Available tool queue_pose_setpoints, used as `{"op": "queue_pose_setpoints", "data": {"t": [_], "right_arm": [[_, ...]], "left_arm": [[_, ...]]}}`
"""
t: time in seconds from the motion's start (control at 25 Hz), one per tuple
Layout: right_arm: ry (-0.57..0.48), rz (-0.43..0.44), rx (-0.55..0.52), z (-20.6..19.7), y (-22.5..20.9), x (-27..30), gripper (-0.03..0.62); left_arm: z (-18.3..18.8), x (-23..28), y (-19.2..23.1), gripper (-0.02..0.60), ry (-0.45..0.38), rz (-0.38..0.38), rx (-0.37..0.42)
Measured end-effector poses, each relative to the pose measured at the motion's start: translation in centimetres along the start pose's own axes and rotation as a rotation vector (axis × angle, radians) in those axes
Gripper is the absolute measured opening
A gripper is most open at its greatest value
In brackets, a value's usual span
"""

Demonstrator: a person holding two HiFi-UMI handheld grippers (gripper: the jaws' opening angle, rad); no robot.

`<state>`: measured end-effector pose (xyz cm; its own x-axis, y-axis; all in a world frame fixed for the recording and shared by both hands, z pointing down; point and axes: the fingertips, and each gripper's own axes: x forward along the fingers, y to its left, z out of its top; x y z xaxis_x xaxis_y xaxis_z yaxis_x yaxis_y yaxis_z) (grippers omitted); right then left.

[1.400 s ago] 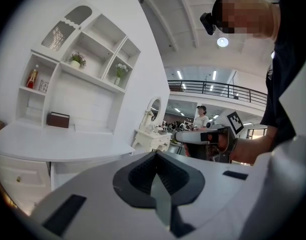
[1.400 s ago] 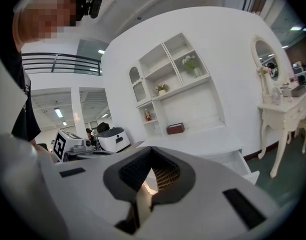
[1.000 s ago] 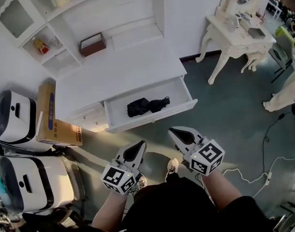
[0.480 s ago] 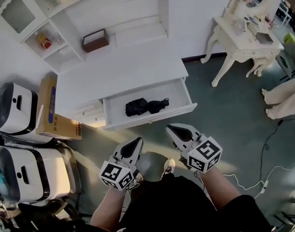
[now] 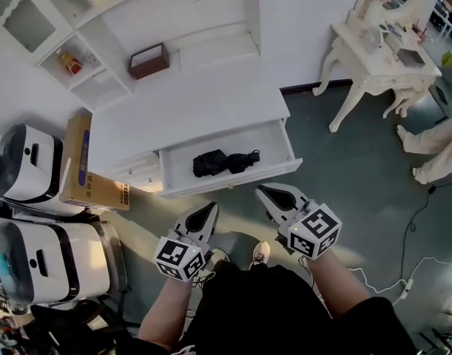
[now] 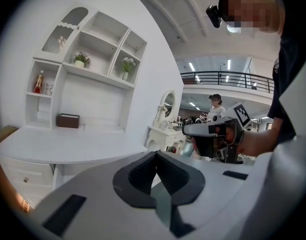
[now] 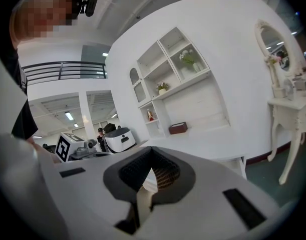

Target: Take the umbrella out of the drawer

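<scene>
- Black fabric, folded and strapped: the compact umbrella (image 5: 226,161) lies inside the open white wooden drawer (image 5: 237,181). It rests on the floor of the drawer's left half, and neither gripper touches it.
- The white-and-black left gripper (image 5: 210,208) hovers on the person's side of the drawer front, below its left part and apart from it. Its jaws are pressed together at the tips with nothing between them.
- The white-and-black right gripper (image 5: 265,193) hangs just below the drawer's right front corner, near it but not touching. In the right gripper view its jaw tips also meet, clenched on nothing.
- Both grippers point toward the drawer, each with its marker cube at the end nearest the person.
- The white desk top (image 5: 181,113) spreads directly behind the drawer. A small brown rectangular box (image 5: 149,60) sits at its far edge, away from the drawer.
- A tan cardboard carton with a blue stripe (image 5: 83,165) leans just left of the drawer.
- Two white rounded machines (image 5: 29,172) stand farther left of the drawer, beyond the carton.
- A cream carved dressing table (image 5: 381,46) stands well to the right of the drawer, against the wall.
- A white sneaker (image 5: 261,254) shows on the grey-green floor below the drawer, between the two grippers.
</scene>
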<state>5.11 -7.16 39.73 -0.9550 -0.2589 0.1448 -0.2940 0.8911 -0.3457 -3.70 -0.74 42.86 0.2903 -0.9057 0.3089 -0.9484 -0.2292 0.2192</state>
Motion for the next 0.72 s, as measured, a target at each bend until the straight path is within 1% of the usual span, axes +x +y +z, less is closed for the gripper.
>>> {"op": "queue_pose_setpoints", "data": {"t": [0.36, 0.52, 0.72], "right_arm": [[-0.005, -0.044, 0.011, -0.2, -1.3, -0.3, 0.002], [-0.017, -0.082, 0.013, 0.2, -2.1, 0.0, 0.002], [-0.025, -0.135, 0.027, 0.5, -3.2, 0.9, 0.002]], "left_arm": [[0.3, 2.0, 1.2, 0.005, 0.016, -0.021, 0.015], [0.6, 3.2, 2.3, 0.005, 0.026, -0.049, 0.026], [0.4, 4.7, 4.1, 0.005, 0.057, -0.088, 0.038]]}}
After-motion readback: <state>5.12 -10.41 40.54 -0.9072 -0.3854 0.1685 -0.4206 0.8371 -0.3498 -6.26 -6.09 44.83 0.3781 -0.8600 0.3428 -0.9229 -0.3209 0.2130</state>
